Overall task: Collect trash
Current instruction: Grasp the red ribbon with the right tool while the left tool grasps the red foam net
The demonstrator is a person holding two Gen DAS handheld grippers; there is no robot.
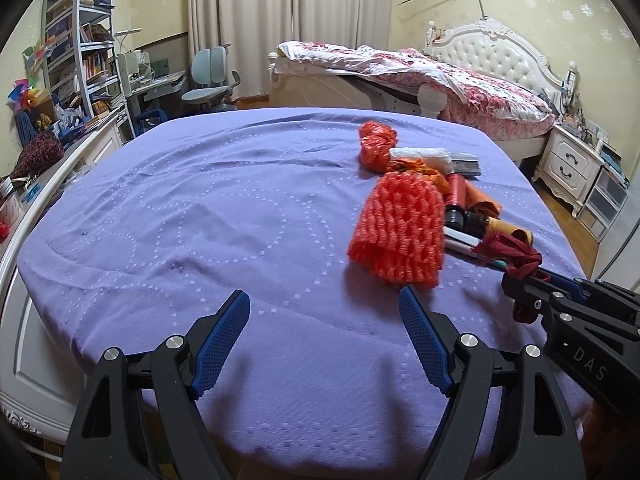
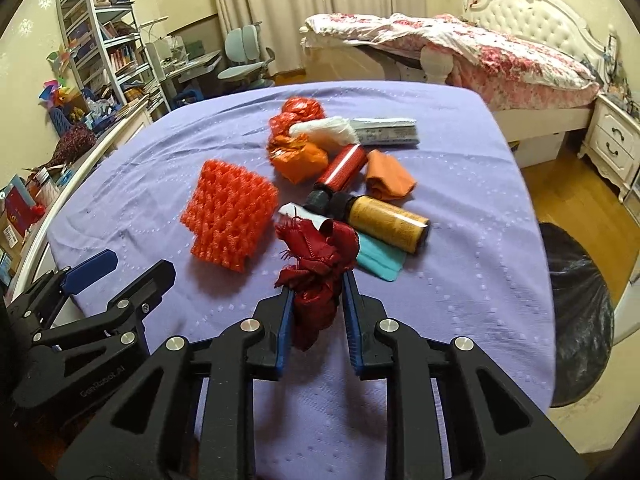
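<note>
A pile of trash lies on the purple sheet (image 2: 472, 264). It includes an orange foam net (image 2: 230, 216), a red plastic bag (image 2: 298, 114), a red bottle (image 2: 342, 170), a yellow bottle (image 2: 384, 222) and a teal scrap (image 2: 380, 258). My right gripper (image 2: 318, 282) is shut on a dark red cloth scrap (image 2: 316, 256), held just above the sheet at the near side of the pile. In the left wrist view that gripper (image 1: 520, 280) and the scrap (image 1: 516, 254) show at the right. My left gripper (image 1: 324, 298) stands open and empty, short of the foam net (image 1: 400, 228).
A black trash bag (image 2: 576, 312) stands open on the floor to the right of the bed. Behind are a second bed (image 2: 480, 48), a white nightstand (image 2: 616, 144), a desk with a chair (image 2: 244, 60) and a bookshelf (image 2: 104, 40) at the left.
</note>
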